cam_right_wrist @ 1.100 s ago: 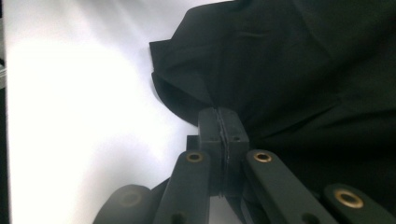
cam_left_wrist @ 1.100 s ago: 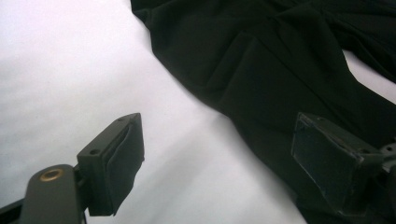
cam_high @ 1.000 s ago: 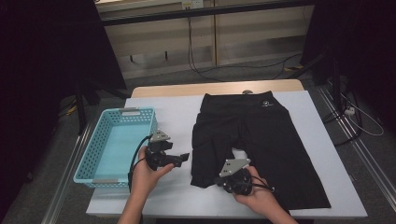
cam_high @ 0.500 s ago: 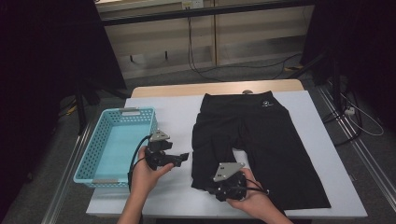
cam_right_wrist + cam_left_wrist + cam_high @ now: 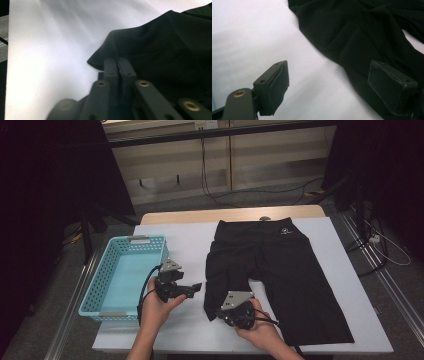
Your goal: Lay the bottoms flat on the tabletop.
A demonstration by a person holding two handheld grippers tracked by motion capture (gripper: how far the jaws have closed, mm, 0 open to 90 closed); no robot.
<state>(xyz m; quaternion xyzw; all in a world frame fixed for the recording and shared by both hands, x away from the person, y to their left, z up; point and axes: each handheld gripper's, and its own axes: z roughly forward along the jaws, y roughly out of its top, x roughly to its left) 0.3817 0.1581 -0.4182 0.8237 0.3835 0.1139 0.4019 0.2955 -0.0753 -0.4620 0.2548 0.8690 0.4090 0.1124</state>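
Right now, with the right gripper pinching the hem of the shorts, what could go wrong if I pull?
1. The right gripper, whose jaws have just been closing, pinches only the edge of the black shorts; a quick pull may slip the cloth free.
2. The left gripper is open beside the shorts, holding nothing, so a one-sided lift could drag or bunch them.
3. Dragging left could catch the blue basket.
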